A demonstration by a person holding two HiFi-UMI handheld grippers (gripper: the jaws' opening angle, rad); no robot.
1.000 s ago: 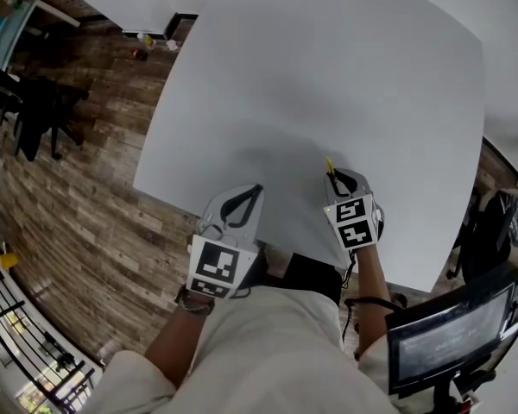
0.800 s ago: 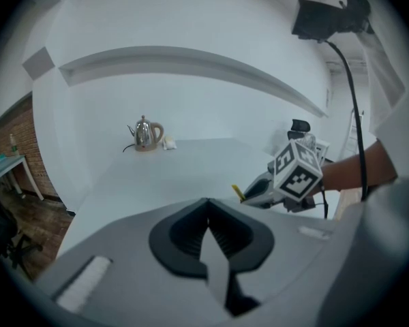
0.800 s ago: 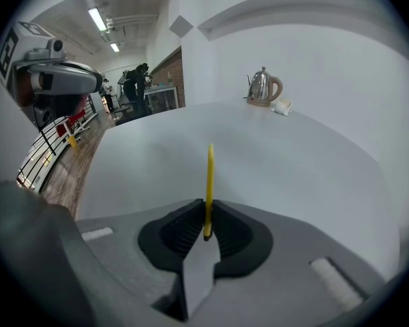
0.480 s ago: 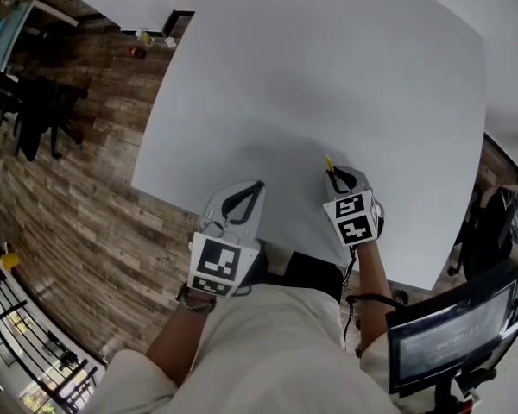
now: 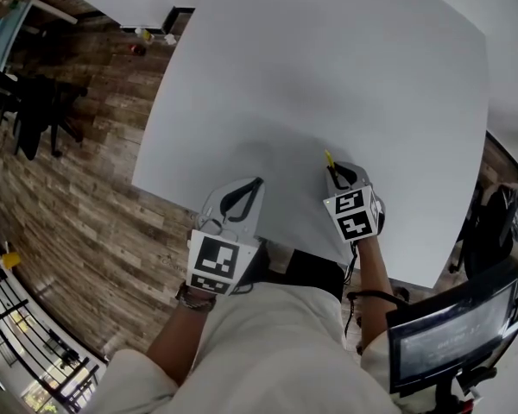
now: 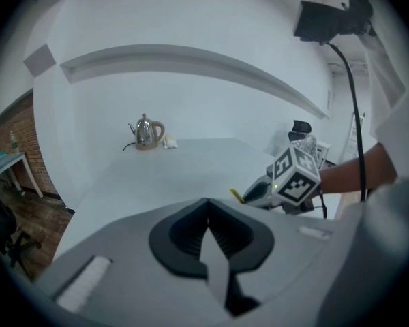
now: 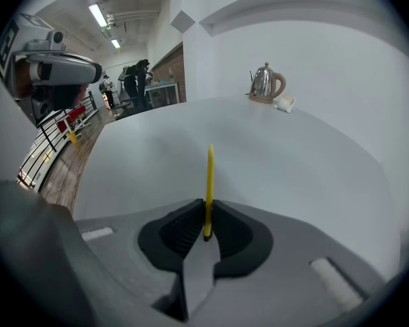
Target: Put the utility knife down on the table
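Nothing changes here: the right gripper (image 7: 208,215) stays clenched on the yellow utility knife (image 7: 208,176) over the table (image 5: 328,76). The left gripper (image 6: 208,213) is closed and empty, so the putting down is not yet begun.

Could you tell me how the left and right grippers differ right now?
The right gripper is shut on the yellow utility knife; the left gripper is shut and empty. The left gripper's rear overhangs the table edge; the right gripper sits over it. Both point across the table.
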